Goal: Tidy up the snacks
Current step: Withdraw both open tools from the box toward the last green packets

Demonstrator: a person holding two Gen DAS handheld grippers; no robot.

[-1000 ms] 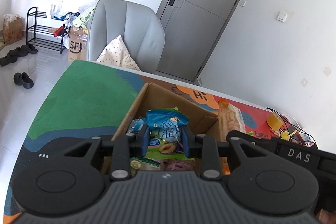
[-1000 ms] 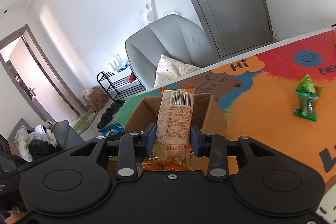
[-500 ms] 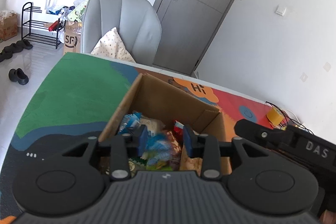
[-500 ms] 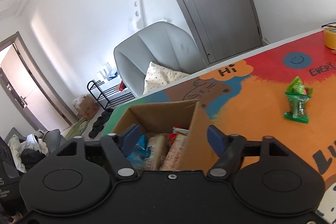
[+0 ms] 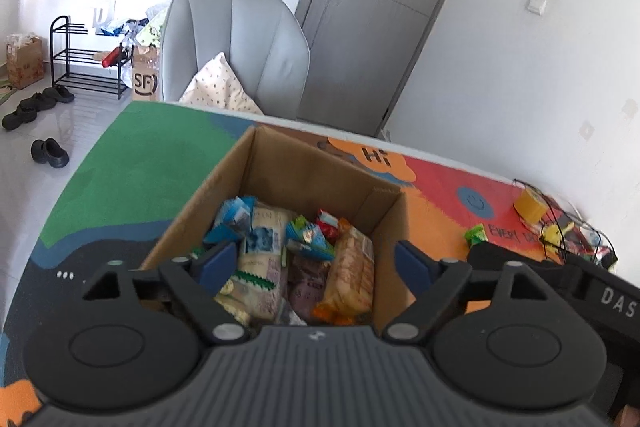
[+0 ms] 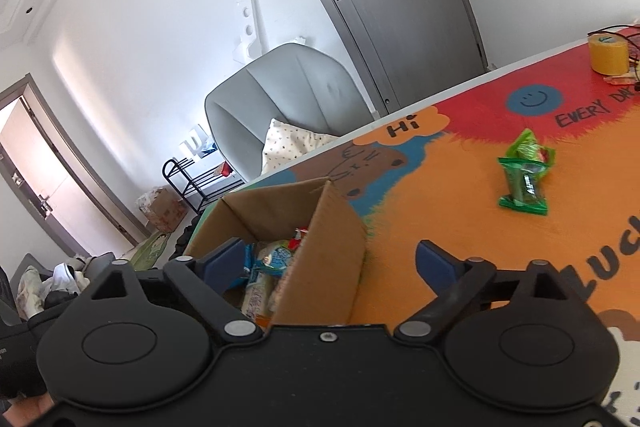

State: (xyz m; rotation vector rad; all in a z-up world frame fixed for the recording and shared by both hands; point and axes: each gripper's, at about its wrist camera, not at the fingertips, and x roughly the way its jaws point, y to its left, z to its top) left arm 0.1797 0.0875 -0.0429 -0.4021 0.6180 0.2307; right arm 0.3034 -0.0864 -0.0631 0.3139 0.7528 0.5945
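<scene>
While the left gripper (image 5: 314, 261) spreads its empty jaws, low centre, snacks (image 5: 292, 255) fill the cardboard box (image 5: 308, 171).

From the right wrist, the right gripper (image 6: 330, 261) also opens empty; a green packet (image 6: 524, 179) at right likely comes next.

Snack packets (image 5: 276, 259) lie in the box (image 5: 304, 167) on the table (image 5: 132, 163), one packet (image 6: 524, 175) well to its right

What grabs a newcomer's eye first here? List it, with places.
The cardboard box crammed with snack packets, mid-table on the colourful mat. A lone green snack packet lies on the orange patch, right of the box. Both tongs are opening with nothing between them.
</scene>
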